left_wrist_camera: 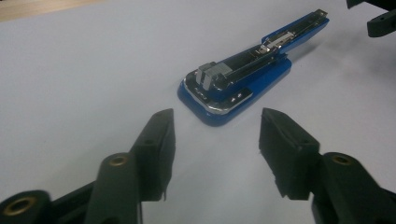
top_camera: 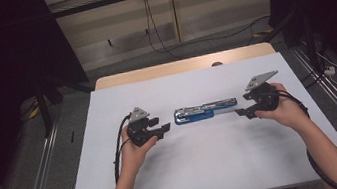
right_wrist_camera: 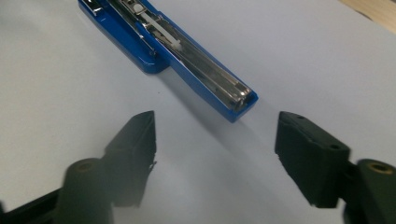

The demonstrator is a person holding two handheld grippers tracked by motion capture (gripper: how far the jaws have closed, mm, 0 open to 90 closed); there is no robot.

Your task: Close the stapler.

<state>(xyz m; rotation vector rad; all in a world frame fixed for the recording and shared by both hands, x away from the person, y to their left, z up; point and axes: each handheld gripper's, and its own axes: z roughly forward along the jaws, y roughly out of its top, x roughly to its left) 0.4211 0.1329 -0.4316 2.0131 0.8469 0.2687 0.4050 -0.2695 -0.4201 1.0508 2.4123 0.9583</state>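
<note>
A blue stapler point(top_camera: 204, 111) lies opened flat on the white table top point(top_camera: 207, 164), its metal channel facing up. My left gripper point(top_camera: 165, 127) sits just left of its wide end point(left_wrist_camera: 219, 95), jaws apart with nothing between them. My right gripper point(top_camera: 242, 111) is just right of the stapler's narrow end point(right_wrist_camera: 238, 100), also with its jaws apart and empty. In the left gripper view the stapler stretches away toward the upper right, where the right gripper's fingers point(left_wrist_camera: 383, 23) show. Neither gripper touches the stapler.
The white sheet covers a wooden table whose far edge point(top_camera: 182, 66) shows beyond it. Black cables point(top_camera: 117, 152) trail from the grippers. Dark stands and floor cables surround the table.
</note>
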